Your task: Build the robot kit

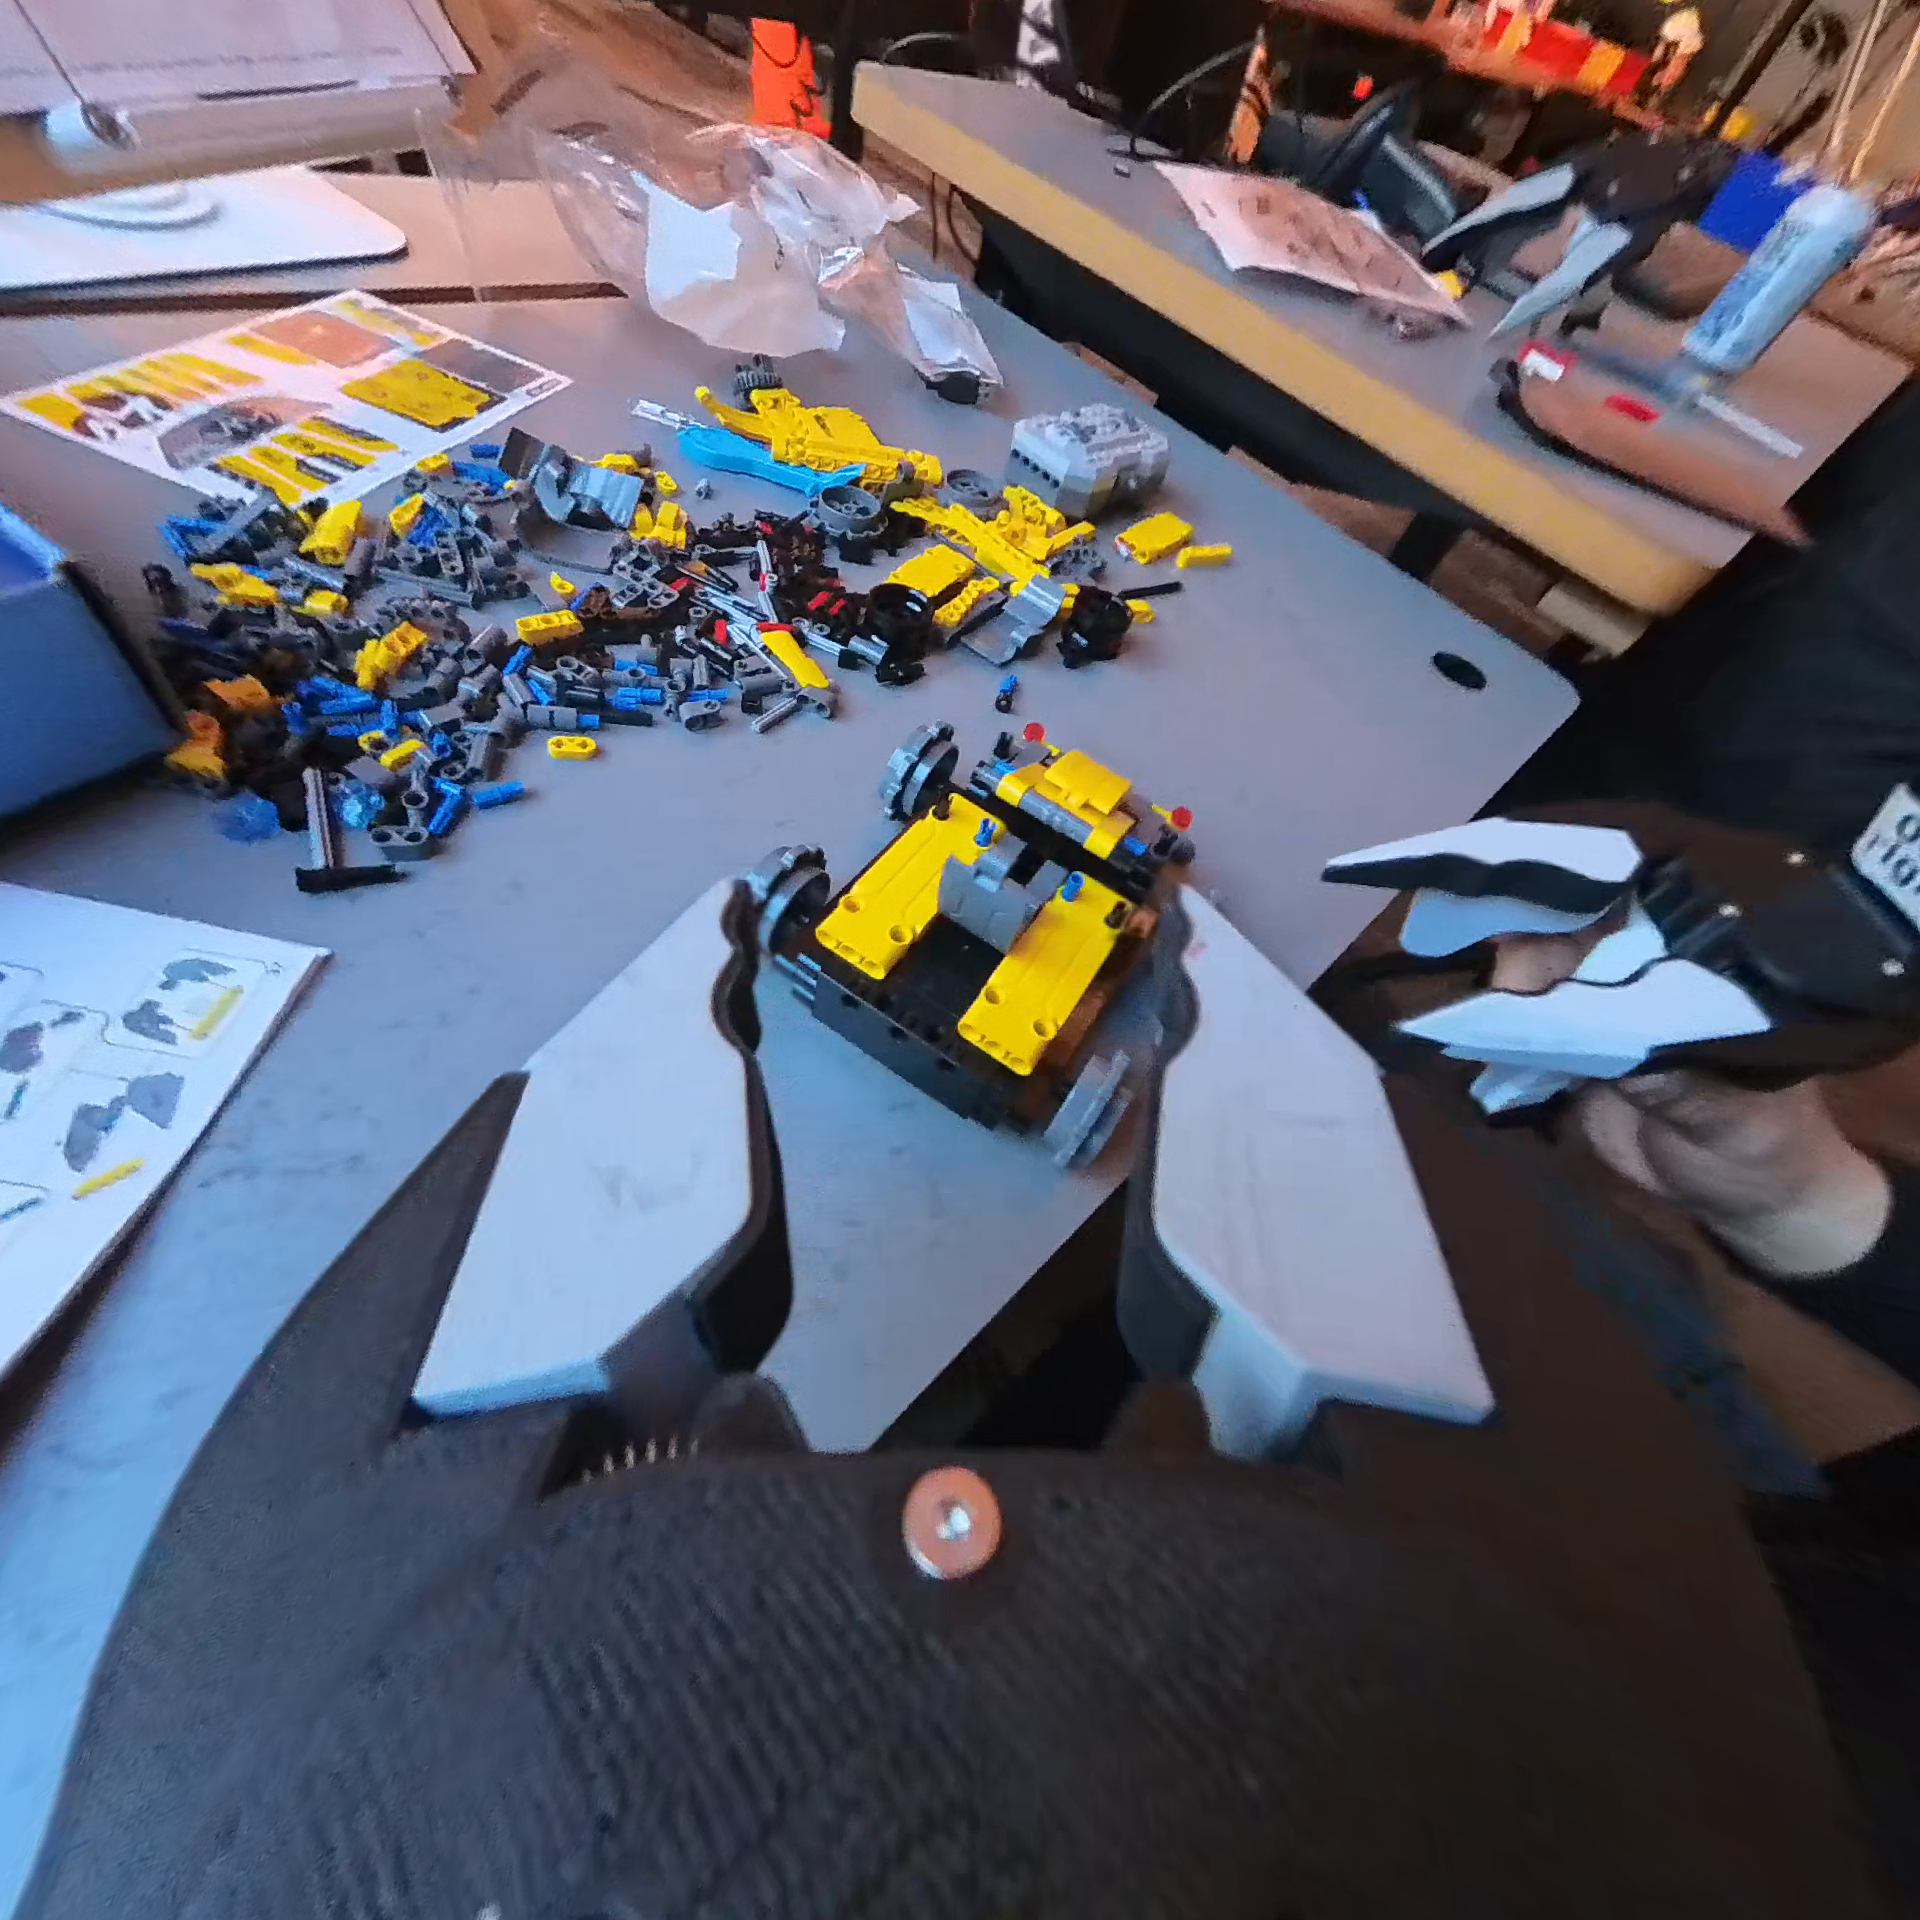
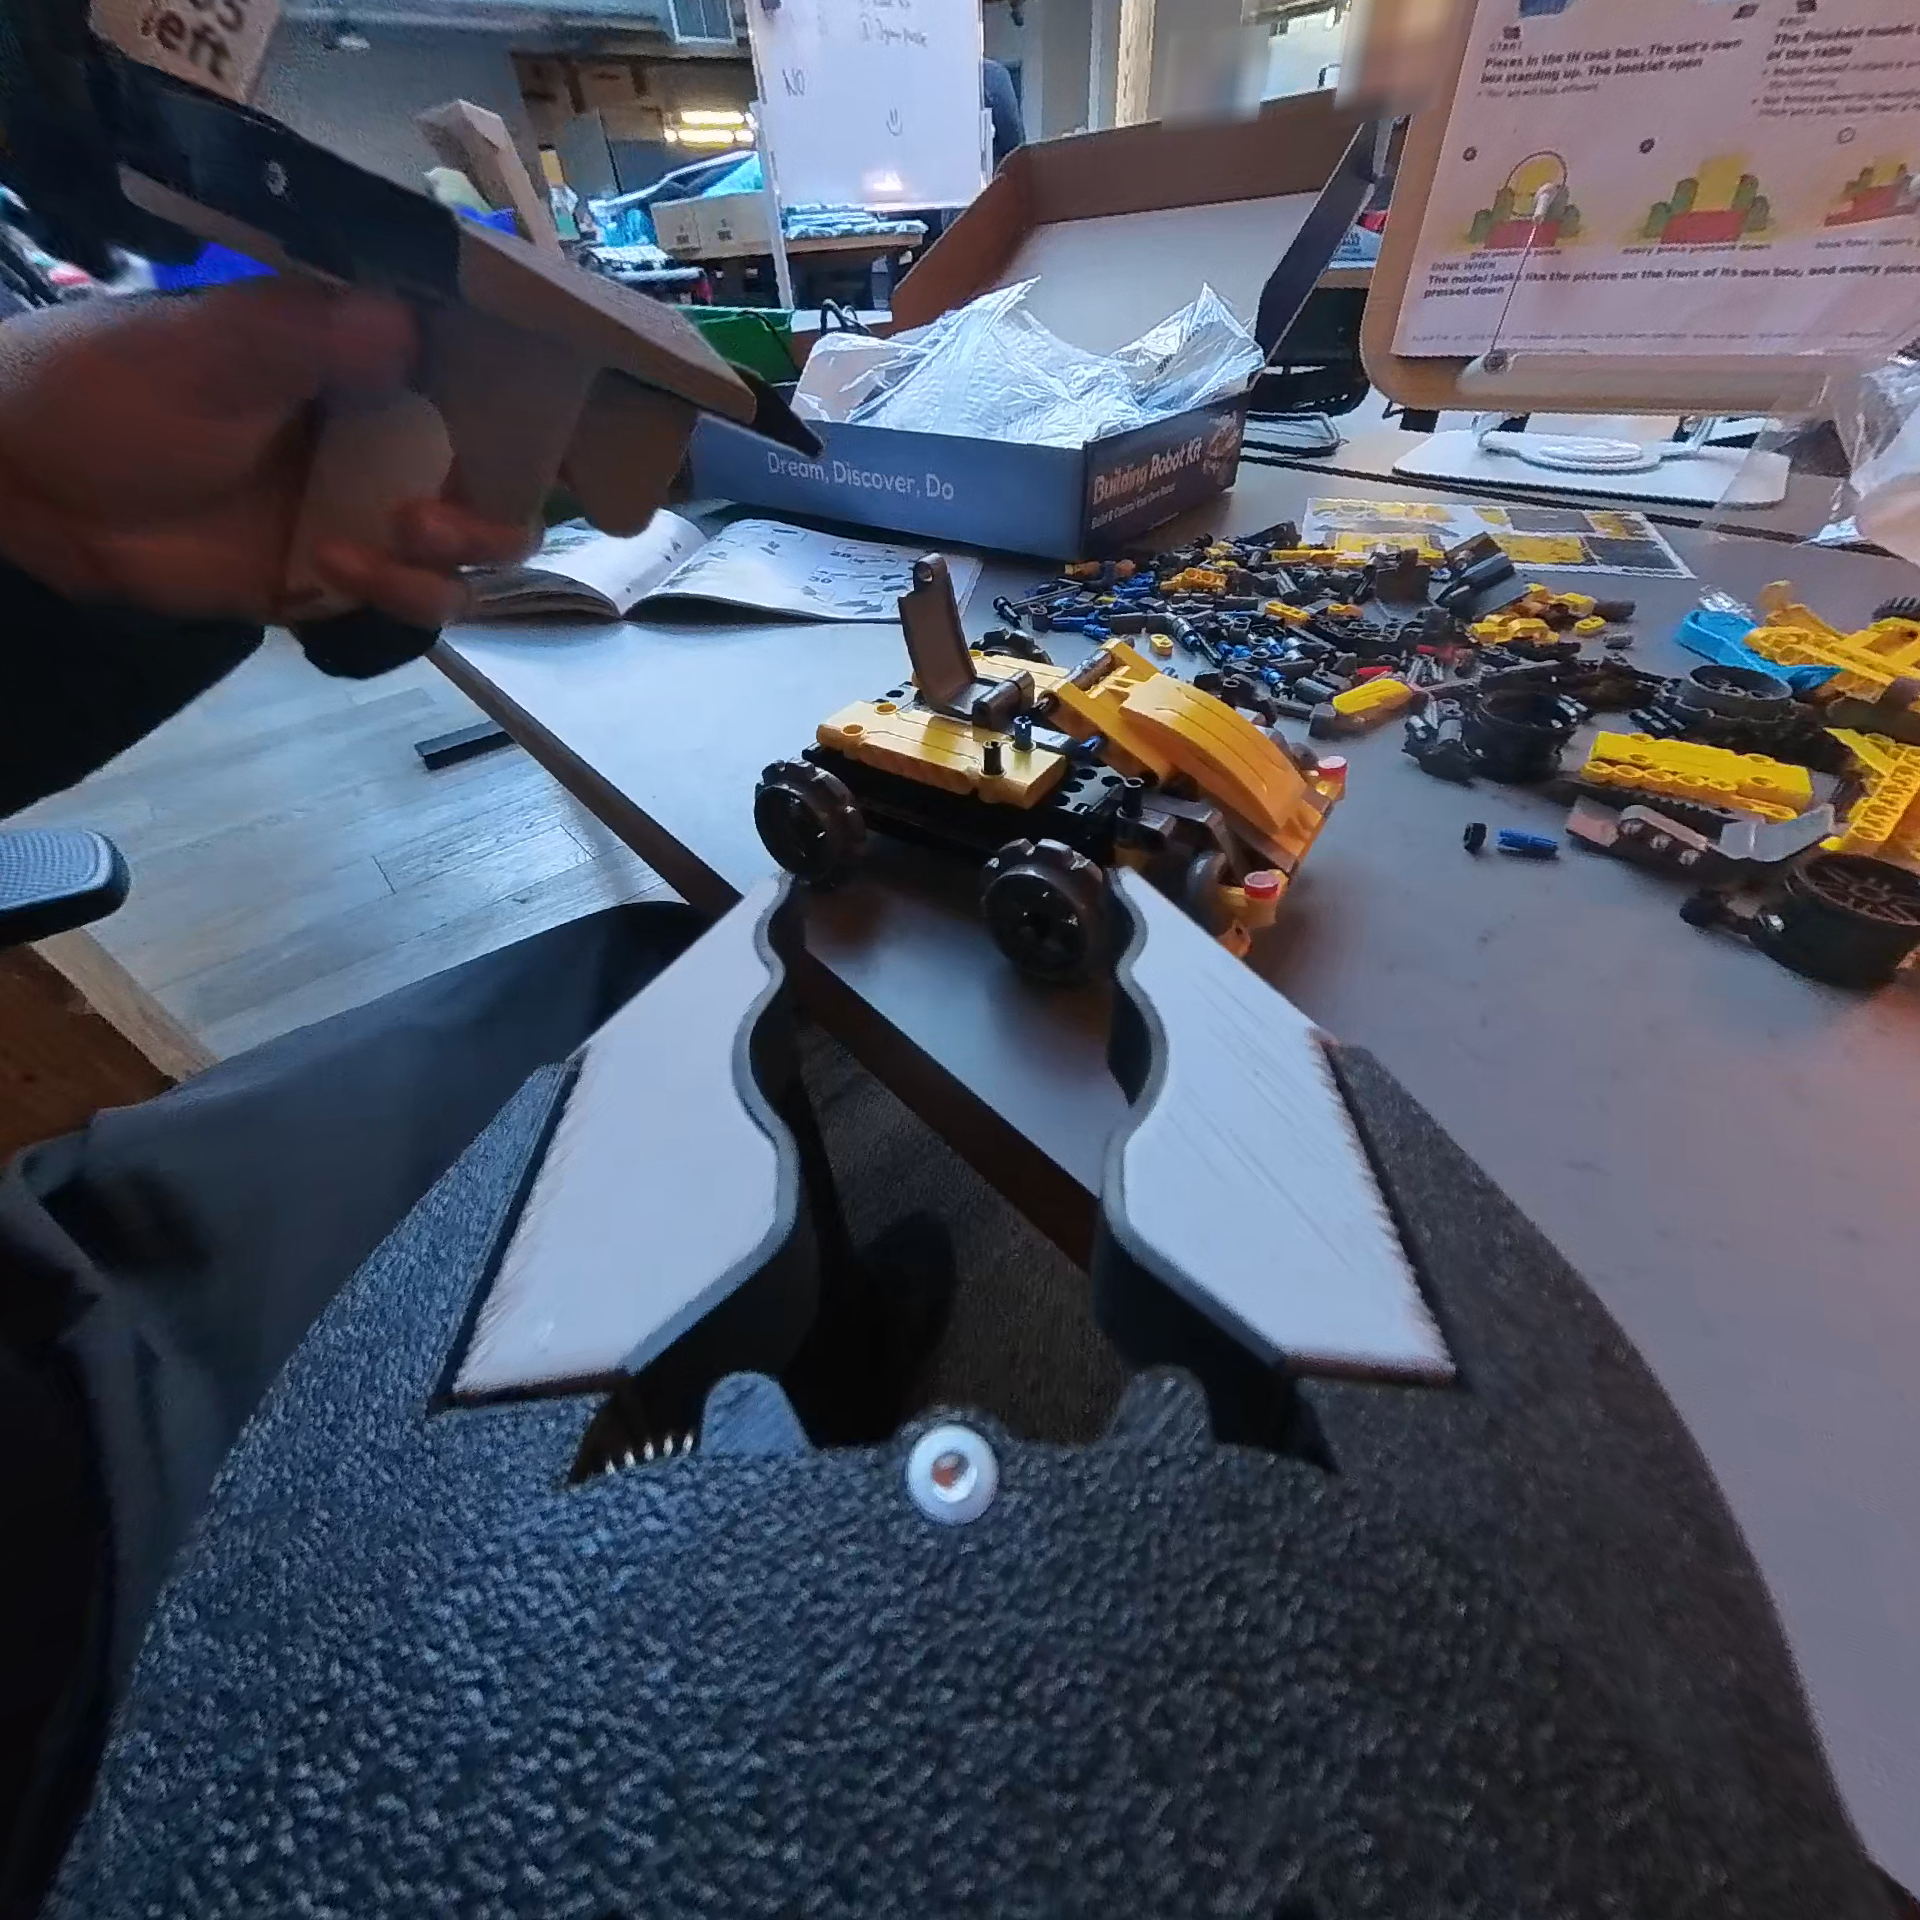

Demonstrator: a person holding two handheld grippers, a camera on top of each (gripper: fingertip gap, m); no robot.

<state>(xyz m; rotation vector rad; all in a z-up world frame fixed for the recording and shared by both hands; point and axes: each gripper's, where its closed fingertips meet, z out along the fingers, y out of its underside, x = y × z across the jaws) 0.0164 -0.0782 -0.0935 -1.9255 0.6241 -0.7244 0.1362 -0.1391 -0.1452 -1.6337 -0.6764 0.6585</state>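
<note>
A part-built yellow and black brick vehicle (image 1: 966, 935) with grey wheels stands near the corner of the grey table (image 1: 1299, 707). In the right wrist view the vehicle (image 2: 1039, 769) shows a raised grey seat. My left gripper (image 1: 961, 914) is open and empty. It hovers above the vehicle, with its fingers framing it. It also shows in the right wrist view (image 2: 779, 426), high up and clear of the model. My right gripper (image 2: 951, 904) is open and empty, its tips just short of the vehicle's wheels, at the table edge. It also shows in the left wrist view (image 1: 1371, 951), to the right of the vehicle.
A heap of loose yellow, blue, black and grey pieces (image 1: 623, 603) lies behind the vehicle. An open booklet (image 1: 104, 1070), a picture sheet (image 1: 281, 395), a clear plastic bag (image 1: 748, 239) and a blue box (image 2: 935, 488) surround it. A second table (image 1: 1247, 312) stands behind.
</note>
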